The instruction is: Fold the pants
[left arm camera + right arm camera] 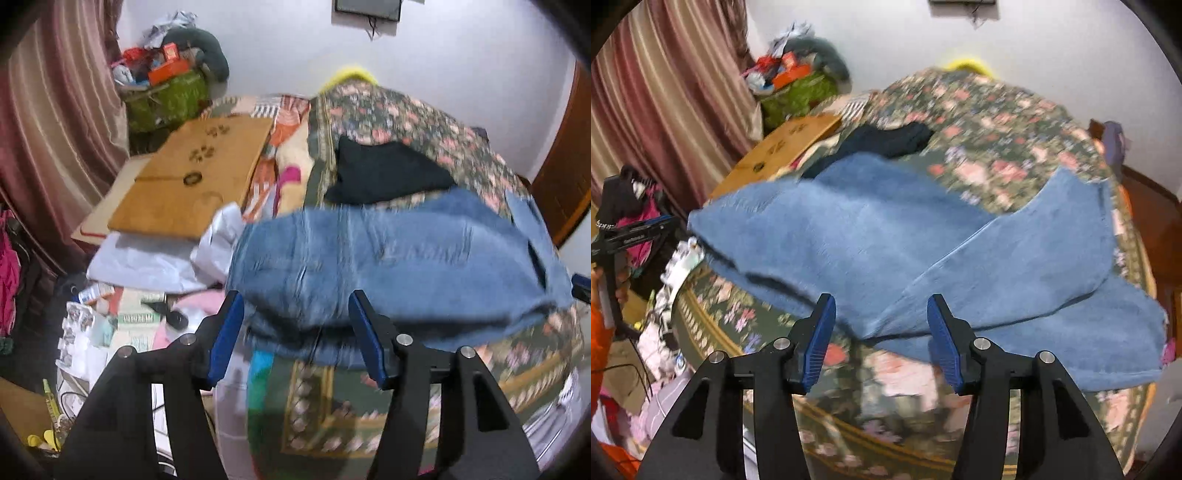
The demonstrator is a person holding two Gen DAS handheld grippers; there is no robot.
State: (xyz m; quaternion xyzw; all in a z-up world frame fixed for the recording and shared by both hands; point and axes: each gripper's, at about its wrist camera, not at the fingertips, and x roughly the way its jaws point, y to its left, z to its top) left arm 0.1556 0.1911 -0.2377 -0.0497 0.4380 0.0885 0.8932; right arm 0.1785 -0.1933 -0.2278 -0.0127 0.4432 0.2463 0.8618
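The blue jeans (388, 254) lie folded across a floral bedspread (406, 114), spread wide from left to right. My left gripper (295, 299) is open. Its blue pads (225, 332) stand on either side of the jeans' near folded edge without pressing on it. In the right wrist view the jeans (886, 236) show a leg folded diagonally over the rest. My right gripper (881, 299) is open too, just short of the denim's near edge, with nothing gripped between its pads (943, 339).
A black garment (384, 173) lies on the bed behind the jeans. A wooden board (192, 177) and white cloth sit at the left, with clutter on the floor. A green bag (166, 96), a curtain (48, 122) and a wooden door (569, 177) frame the bed.
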